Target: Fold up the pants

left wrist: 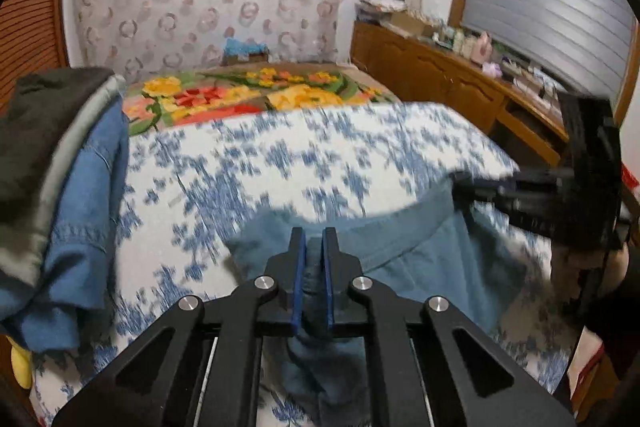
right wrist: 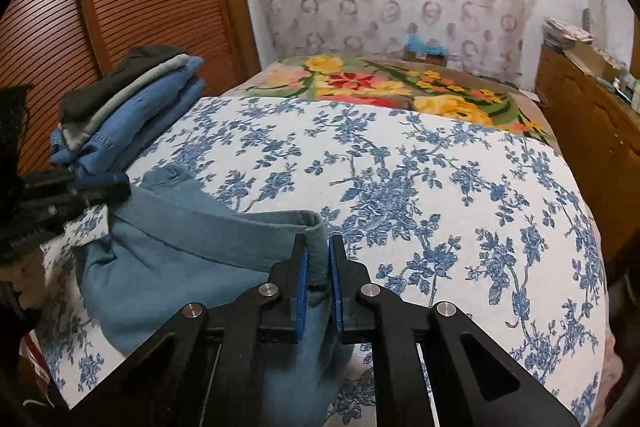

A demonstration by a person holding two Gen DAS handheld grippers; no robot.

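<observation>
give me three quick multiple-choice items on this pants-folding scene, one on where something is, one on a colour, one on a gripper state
1. Where does the stack of folded clothes lie?
A. on the bed's left edge, beside the slatted wooden door
B. on the wooden cabinet
C. on the flowered blanket

2. What colour are the pants?
A. red
B. teal blue
C. black

3. How does the right gripper stand?
A. wide open above the sheet
B. shut on nothing
C. shut on the pants' waistband

Answers:
1 A, the stack sits at the left side of the blue-flowered sheet, next to the door.
2 B, the cloth is plain teal blue in both views.
3 C, its blue pads pinch the waistband edge; the left gripper pinches the other end.
</observation>
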